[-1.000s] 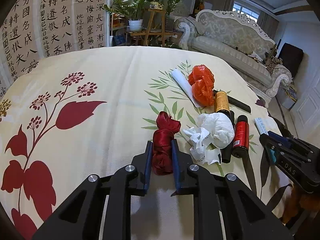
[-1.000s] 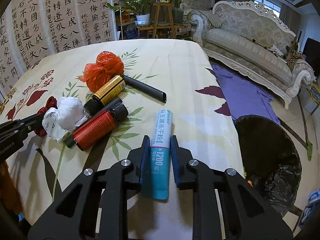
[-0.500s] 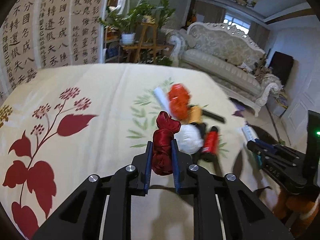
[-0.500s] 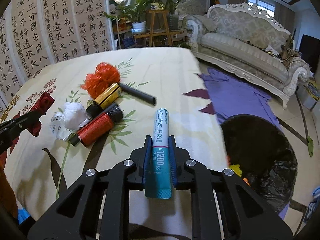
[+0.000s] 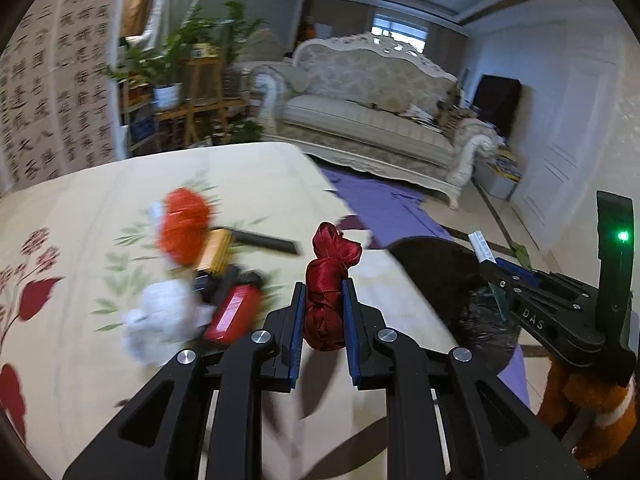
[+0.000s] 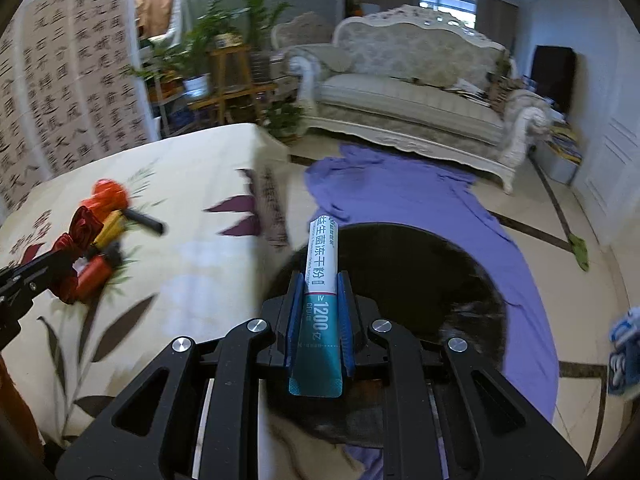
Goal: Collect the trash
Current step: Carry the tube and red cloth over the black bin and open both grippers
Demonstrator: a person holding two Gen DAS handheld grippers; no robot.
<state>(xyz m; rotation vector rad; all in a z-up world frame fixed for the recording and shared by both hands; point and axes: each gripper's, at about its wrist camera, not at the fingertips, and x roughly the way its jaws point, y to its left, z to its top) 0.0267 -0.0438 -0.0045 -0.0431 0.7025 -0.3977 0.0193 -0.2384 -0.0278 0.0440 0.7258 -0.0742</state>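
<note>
Daylit room, fisheye views, motion blur
Window (image 5: pixel 400 34) light behind the jaws' reach; edges bend dark; left-side clutter smears.

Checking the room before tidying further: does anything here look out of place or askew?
Yes: a purple cloth lies rumpled across the floor by the sofa, partly under the black bin bag. Trash also sits jumbled on the table.
</note>
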